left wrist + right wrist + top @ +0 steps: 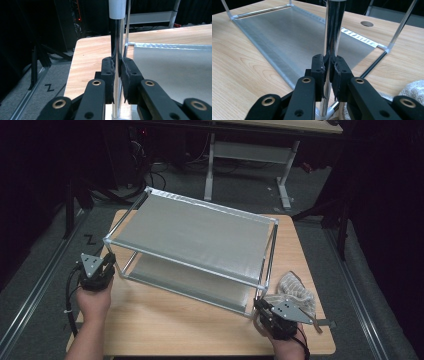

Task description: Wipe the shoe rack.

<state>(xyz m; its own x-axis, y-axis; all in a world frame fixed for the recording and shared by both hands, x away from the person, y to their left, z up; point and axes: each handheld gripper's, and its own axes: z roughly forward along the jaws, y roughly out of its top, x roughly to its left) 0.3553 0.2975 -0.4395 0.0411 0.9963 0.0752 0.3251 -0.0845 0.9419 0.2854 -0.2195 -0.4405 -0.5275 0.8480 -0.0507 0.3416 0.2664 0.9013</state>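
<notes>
Evidently gripped for a two-handed lift: left claw [117, 72] and right claw [329, 72] each pinching a near upright of the two-tier chrome-tube rack with grey fabric shelves [195, 232], standing mid-surface [165, 320].

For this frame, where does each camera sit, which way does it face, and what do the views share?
High view: above the person's side, looking forward and down on the light wooden table; both forearms enter from below.
Left gripper view: rides the left tool, looking along its black jaws shut on the two-tier silver metal rack with grey fabric shelves.
Right gripper view: rides the right tool, jaws shut on another rack post; a whitish knitted cloth lies beside.
Shared: rack and table.
</notes>
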